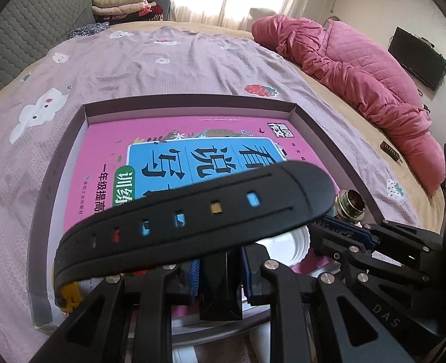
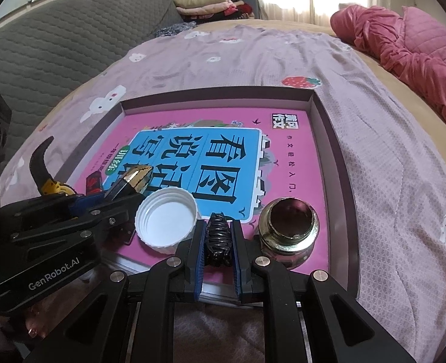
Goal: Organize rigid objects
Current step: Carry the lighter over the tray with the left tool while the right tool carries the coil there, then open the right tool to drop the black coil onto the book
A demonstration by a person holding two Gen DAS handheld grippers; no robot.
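Note:
A shallow cardboard box (image 1: 189, 103) (image 2: 220, 96) lies on the bed with a pink book (image 1: 108, 145) (image 2: 295, 157) inside. My left gripper (image 1: 220, 269) is shut on a black watch; its strap (image 1: 192, 217) arches across the left wrist view, and the strap tip (image 2: 38, 160) shows in the right wrist view. My right gripper (image 2: 218, 245) is shut on a black hair claw clip (image 2: 218, 239) just above the book. A white plastic cap (image 2: 165, 224) and a brass fitting (image 2: 289, 227) (image 1: 350, 205) rest on the book beside it.
The bed has a lilac patterned sheet (image 1: 162, 69) (image 2: 389, 181). A pink quilt (image 1: 359, 72) (image 2: 419, 57) is bunched at the right. A grey headboard (image 2: 56, 48) and folded clothes (image 1: 126, 6) are at the back left. A small dark item (image 1: 390, 151) lies by the quilt.

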